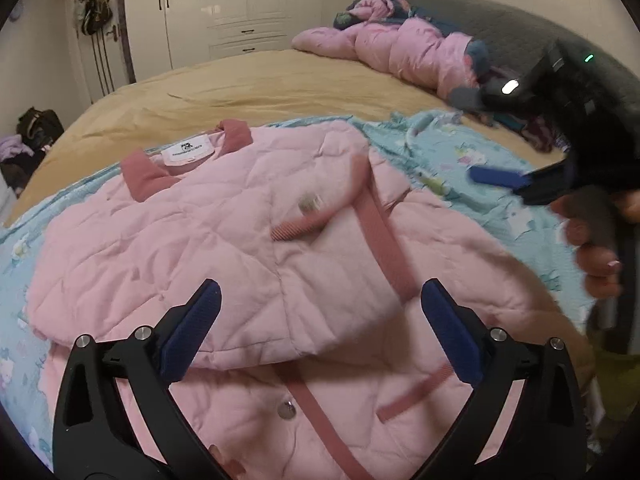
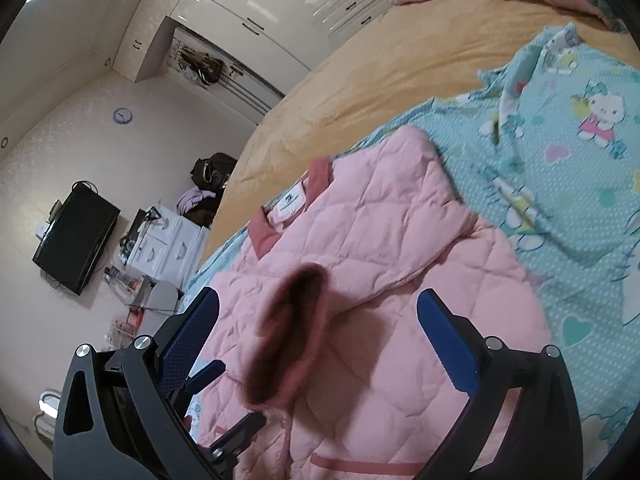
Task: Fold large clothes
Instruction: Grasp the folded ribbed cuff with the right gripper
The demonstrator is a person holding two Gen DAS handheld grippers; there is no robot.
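Bed bears one pink jacket — both grippers' jaws spread, empty.

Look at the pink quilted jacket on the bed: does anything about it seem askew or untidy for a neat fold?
Yes. The pink quilted jacket is only part-folded: one sleeve lies slantwise across its front, and in the right wrist view the dark pink cuff gapes open instead of lying flat. The blue cartoon-print sheet beneath is rumpled too.
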